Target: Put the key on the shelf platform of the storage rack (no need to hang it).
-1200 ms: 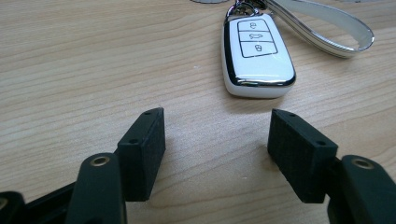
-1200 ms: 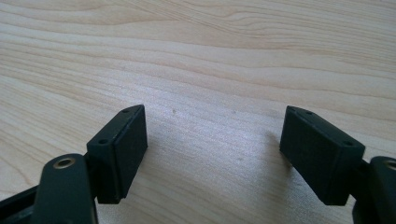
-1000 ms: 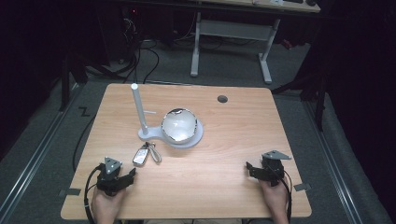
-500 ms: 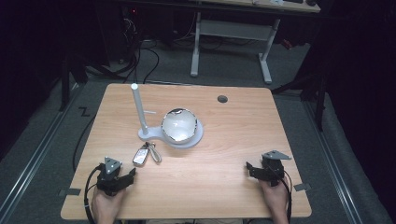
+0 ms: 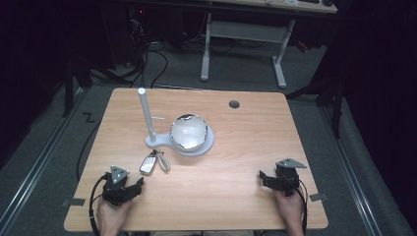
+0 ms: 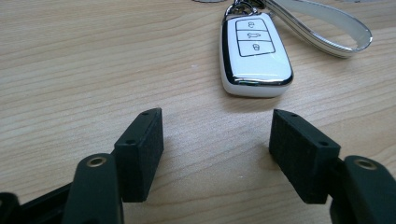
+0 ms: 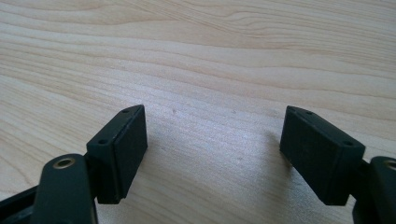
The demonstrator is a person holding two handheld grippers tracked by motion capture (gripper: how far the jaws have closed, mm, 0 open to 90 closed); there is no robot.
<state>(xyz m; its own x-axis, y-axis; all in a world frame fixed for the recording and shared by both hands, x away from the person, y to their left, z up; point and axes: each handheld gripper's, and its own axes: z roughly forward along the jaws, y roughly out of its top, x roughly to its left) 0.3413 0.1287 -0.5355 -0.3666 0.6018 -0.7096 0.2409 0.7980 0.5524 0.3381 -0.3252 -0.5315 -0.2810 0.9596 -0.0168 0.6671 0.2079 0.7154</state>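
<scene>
A white car key fob with a chrome rim and a white strap loop lies on the wooden table, left of centre. My left gripper rests near the front left edge, pointing toward the fob, which lies just beyond its jaws. That gripper is open; its jaws have just been opening a little, with bare wood between them. At the front right, my right gripper is open too, over bare table.
A white stand with an upright white post and a shiny domed bowl sits behind the fob. A dark cable hole is at the table's back. Another desk's legs and cables are on the floor beyond.
</scene>
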